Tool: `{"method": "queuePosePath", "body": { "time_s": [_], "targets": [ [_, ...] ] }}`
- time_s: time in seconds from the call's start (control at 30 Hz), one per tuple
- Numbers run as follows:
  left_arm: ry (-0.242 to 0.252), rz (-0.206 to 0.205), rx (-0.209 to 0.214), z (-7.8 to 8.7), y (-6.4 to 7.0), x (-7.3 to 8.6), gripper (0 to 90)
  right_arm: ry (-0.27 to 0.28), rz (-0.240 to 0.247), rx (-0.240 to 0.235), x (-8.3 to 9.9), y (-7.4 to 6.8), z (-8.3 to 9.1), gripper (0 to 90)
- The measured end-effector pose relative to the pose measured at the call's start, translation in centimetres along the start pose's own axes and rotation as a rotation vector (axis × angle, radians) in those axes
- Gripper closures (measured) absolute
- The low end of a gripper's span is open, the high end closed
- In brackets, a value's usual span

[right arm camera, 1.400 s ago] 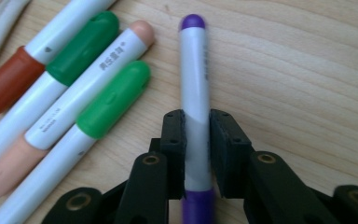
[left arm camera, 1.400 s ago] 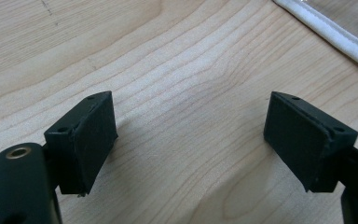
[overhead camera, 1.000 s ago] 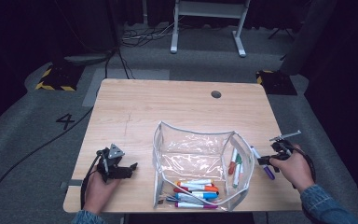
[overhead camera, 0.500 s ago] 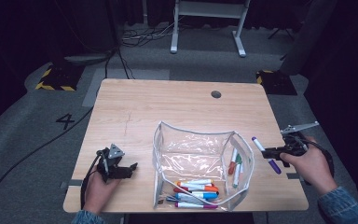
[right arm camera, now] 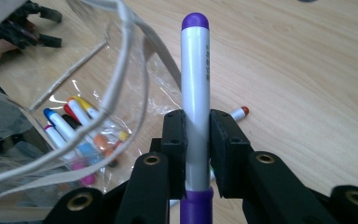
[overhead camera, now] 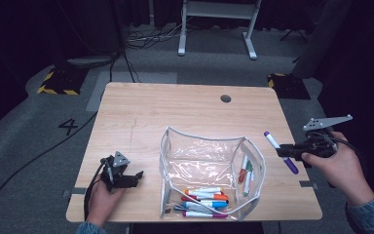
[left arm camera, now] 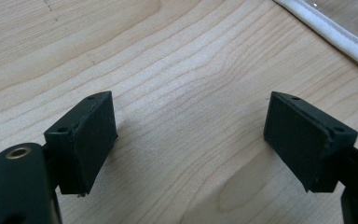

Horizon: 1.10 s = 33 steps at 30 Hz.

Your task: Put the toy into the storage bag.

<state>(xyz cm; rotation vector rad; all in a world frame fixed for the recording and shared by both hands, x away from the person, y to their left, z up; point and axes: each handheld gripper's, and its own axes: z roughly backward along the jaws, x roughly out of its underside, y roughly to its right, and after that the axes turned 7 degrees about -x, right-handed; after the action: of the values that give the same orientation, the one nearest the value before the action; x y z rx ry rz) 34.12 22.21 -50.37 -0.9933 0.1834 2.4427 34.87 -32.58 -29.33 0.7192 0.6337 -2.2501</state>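
Observation:
A clear plastic pouch [overhead camera: 209, 161] with a white rim stands open on the wooden table [overhead camera: 175, 112]; several coloured markers [overhead camera: 202, 197] lie inside it. My right gripper [overhead camera: 286, 151] is shut on a purple-capped white marker [overhead camera: 280, 151], held just past the pouch's right side above the table's right edge. In the right gripper view the purple marker [right arm camera: 196, 74] stands up between the pads [right arm camera: 175, 140], with the pouch [right arm camera: 98, 93] to the left. My left gripper [overhead camera: 135, 178] rests on the table left of the pouch, open, with bare wood between its pads [left arm camera: 91, 135].
An orange-tipped marker [right arm camera: 239, 112] lies on the wood just behind my right gripper. The table has a round cable hole [overhead camera: 226, 98] near its far edge. The pouch's white rim [left arm camera: 326, 30] crosses the upper right corner of the left gripper view.
My right gripper has lifted and drawn away to the right with the purple marker, from beside the pouch's right wall out over the table's edge. The left gripper has stayed put.

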Motion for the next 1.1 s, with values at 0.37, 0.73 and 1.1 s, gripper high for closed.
{"method": "queuePosePath", "body": {
  "time_s": [0.37, 0.73, 1.1],
  "targets": [
    [0.004, 0.000, 0.002, -0.1, 0.0, -0.1, 16.8, -0.013, 0.112, -0.050, -2.8, -4.1, 0.3, 76.7],
    [0.002, -0.002, 0.003, -0.1, 0.0, -0.1, 16.7, -0.051, 0.211, -0.123, -5.3, -8.1, -1.4, 76.7],
    [-0.012, -0.011, 0.006, -0.4, 0.0, -0.4, 12.5, -0.108, 0.285, -0.208, -7.1, -11.4, -3.8, 76.8]
  ]
}}
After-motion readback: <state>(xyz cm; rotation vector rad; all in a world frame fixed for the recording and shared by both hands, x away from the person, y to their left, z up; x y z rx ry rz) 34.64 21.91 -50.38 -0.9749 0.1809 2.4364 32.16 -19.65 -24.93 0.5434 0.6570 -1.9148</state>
